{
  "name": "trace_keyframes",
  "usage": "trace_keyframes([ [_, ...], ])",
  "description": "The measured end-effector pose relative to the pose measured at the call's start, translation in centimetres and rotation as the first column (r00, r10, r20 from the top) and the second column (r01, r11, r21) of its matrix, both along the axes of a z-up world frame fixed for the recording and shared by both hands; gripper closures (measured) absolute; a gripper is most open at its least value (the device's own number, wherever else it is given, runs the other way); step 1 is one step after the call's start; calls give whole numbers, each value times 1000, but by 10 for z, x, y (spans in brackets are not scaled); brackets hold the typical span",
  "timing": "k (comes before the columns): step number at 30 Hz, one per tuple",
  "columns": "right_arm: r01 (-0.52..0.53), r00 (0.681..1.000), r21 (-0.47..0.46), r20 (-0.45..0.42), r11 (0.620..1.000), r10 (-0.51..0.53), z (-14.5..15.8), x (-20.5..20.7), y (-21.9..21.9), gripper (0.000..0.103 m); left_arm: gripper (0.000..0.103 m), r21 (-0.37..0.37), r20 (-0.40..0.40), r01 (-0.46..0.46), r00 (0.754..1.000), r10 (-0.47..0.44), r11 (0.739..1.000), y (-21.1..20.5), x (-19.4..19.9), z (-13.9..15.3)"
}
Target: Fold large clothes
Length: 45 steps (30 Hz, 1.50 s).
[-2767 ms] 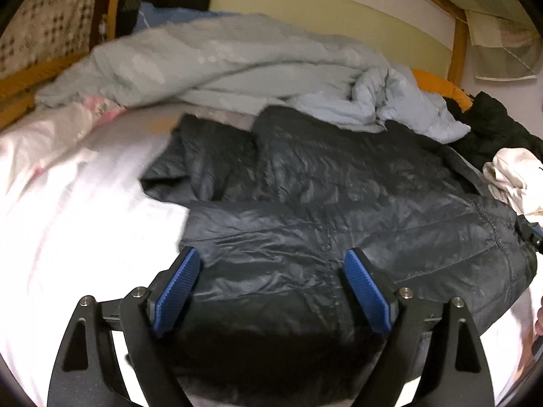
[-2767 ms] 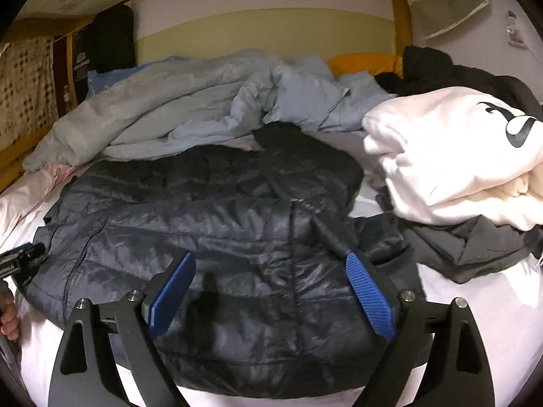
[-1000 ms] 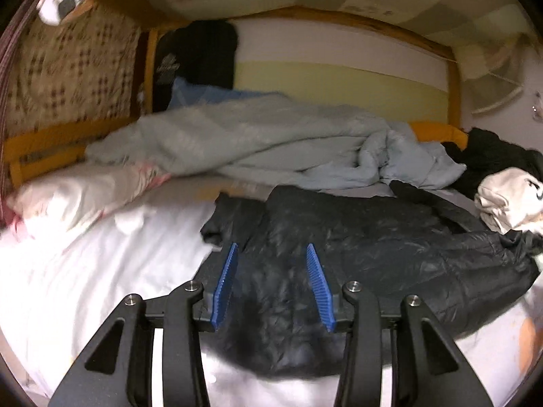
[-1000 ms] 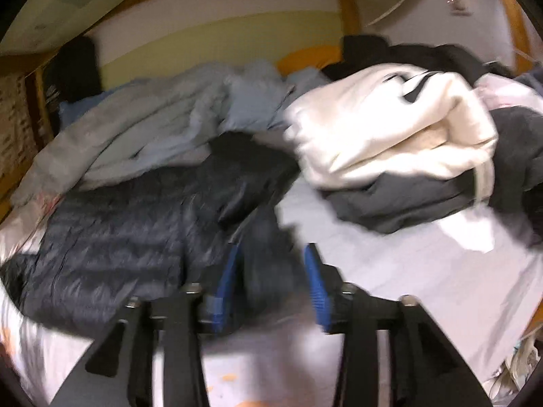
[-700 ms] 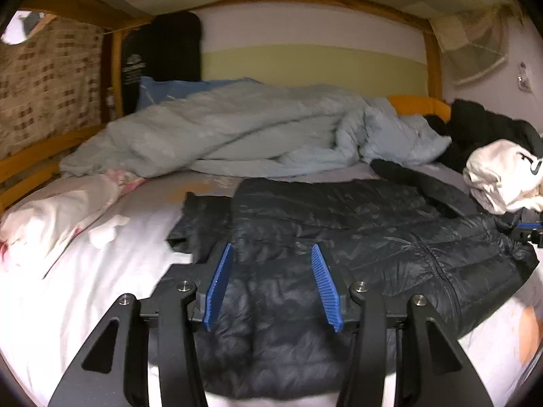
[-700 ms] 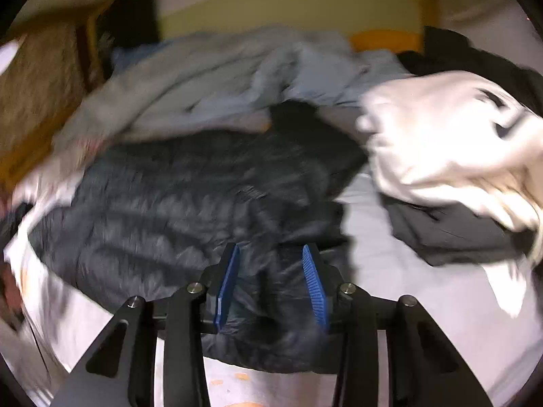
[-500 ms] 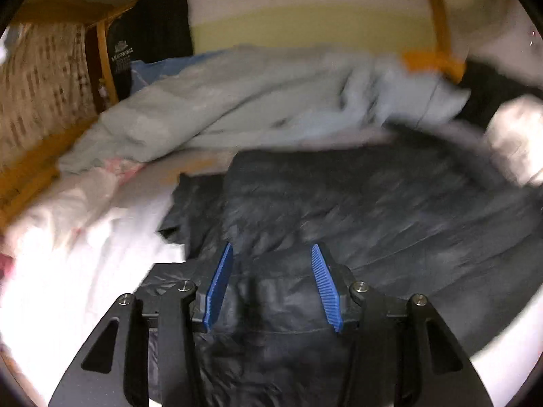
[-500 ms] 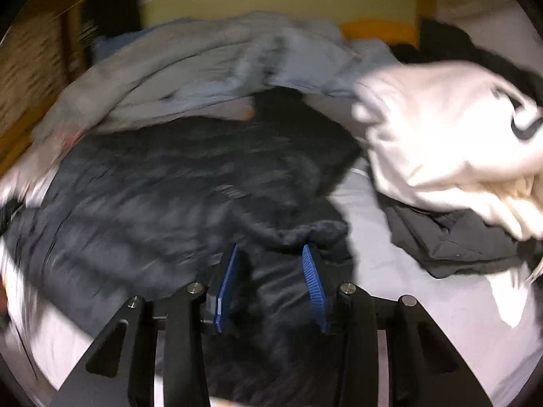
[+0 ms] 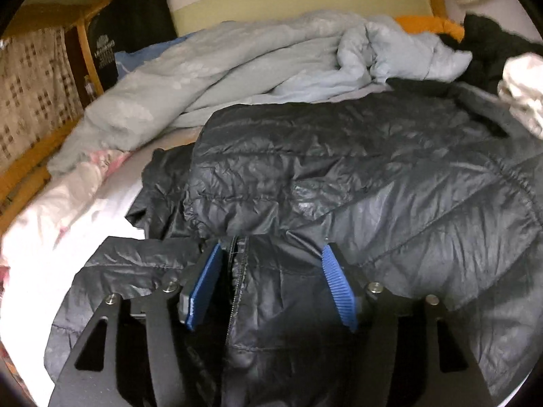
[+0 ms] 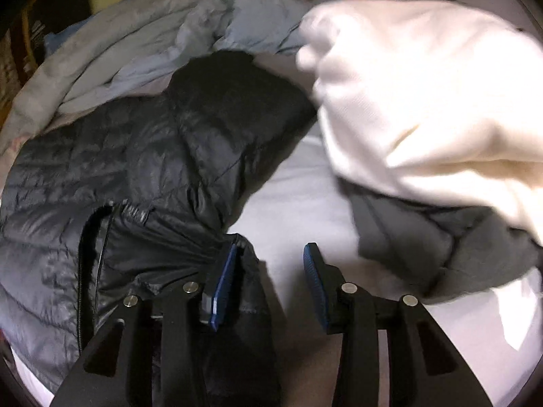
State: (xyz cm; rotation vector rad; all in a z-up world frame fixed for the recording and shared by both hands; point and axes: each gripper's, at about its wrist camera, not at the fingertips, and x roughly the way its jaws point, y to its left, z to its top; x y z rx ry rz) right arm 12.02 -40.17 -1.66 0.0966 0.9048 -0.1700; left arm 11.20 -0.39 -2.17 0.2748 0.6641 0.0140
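A dark quilted puffer jacket (image 9: 373, 176) lies spread on the white bed sheet (image 9: 68, 224); it also shows in the right wrist view (image 10: 129, 169). My left gripper (image 9: 271, 285) has its jaws partly closed around the jacket's zipper hem, and fabric fills the gap between the blue pads (image 9: 334, 288). My right gripper (image 10: 268, 281) has its jaws partly closed over the jacket's right edge; a fold of dark fabric lies against the left pad (image 10: 222, 285), the sheet shows beside the right pad. Whether either grip is firm is unclear.
A light blue duvet (image 9: 237, 68) is heaped behind the jacket. A white hoodie (image 10: 424, 95) lies on a grey garment (image 10: 424, 244) at the right. A pink pillow (image 9: 51, 203) and wooden bed frame (image 9: 27, 169) are at the left. Black clothes (image 9: 492, 51) lie far right.
Both grippers narrowed from wide open, lifted and swung, then came down low onto the jacket. The jacket's near hem now lies bunched between the left fingers, its right edge by the right fingers.
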Motion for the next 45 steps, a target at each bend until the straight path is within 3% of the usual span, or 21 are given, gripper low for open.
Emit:
trace_keyframes([
  [2,-14,997,27,78,1000,11,20,-12,10,61,42,22,11,17,1000,-18,1000,-6,-2,0],
  [6,-249,948,-6,203,969,245,50,-35,65,59,27,-80,13,73,997,-73,994,5,-6,4],
  [9,-351,921,20,189,936,341,44,-38,103,57,26,-120,15,78,997,-76,990,10,-7,5],
  [11,-380,921,71,124,922,370,26,-30,122,57,24,-114,29,74,997,-71,991,8,-9,6],
  [14,-358,934,87,19,930,357,-7,-11,129,57,16,-105,44,67,997,-63,992,7,-12,8],
  [17,-350,936,114,-8,930,353,-15,-7,123,57,11,-116,29,70,997,-68,991,9,-9,7],
  [25,-325,946,108,12,940,325,-21,-14,123,56,3,-136,28,74,997,-71,988,11,-9,6],
  [29,-257,966,185,76,949,247,-7,-27,108,56,0,-153,62,55,997,-46,987,16,-14,10],
  [32,-251,962,101,134,963,237,2,-34,108,56,0,-178,68,47,997,-36,983,22,-14,11],
  [36,-261,963,124,97,957,250,-9,-28,109,46,0,-166,41,31,999,-24,986,21,-9,8],
  [40,-300,952,60,77,952,296,-16,-28,126,30,0,-158,44,31,999,-24,987,21,-10,8],
  [43,-315,947,36,78,948,312,-11,-32,128,30,0,-158,47,30,999,-23,987,21,-10,8],
  [45,-290,951,60,133,955,280,1,-39,121,30,0,-161,58,32,998,-23,986,21,-12,9],
])
